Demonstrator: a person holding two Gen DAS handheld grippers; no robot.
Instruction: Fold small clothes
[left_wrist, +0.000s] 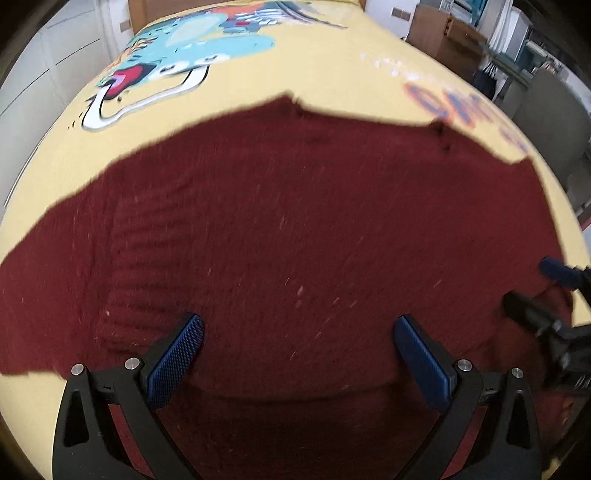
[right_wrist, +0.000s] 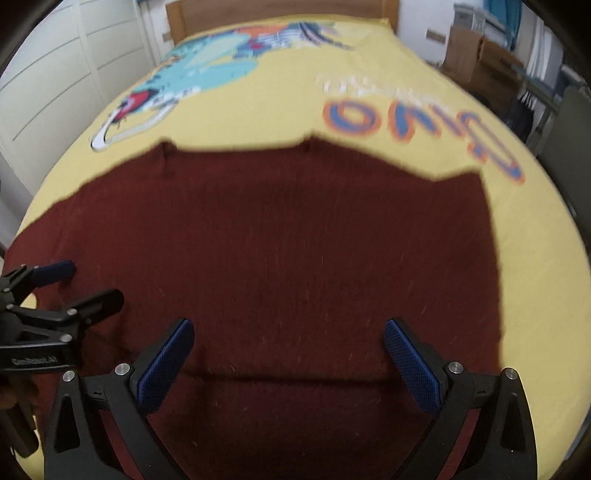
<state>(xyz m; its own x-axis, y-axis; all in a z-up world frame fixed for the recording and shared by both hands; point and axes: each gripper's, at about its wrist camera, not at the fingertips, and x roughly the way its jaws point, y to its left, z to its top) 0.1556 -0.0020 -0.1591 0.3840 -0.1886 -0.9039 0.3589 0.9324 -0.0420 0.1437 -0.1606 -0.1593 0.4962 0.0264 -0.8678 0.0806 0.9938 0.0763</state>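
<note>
Sweater (left_wrist: 295, 240), dark red knit, lies flat on yellow bedspread (left_wrist: 332, 66).

A dark red knitted sweater (left_wrist: 295, 229) is seen, its cloth ribbed, matt and flecked with lint. The yellow bedspread (right_wrist: 280, 110) is smooth printed cloth. The left gripper (left_wrist: 298, 354) and right gripper (right_wrist: 289, 358) are formed of matt black plastic with bright metal screws; their fingers (right_wrist: 410, 365) are faced with blue textured pads. A wooden headboard (right_wrist: 280, 11) is shown smooth.
</note>
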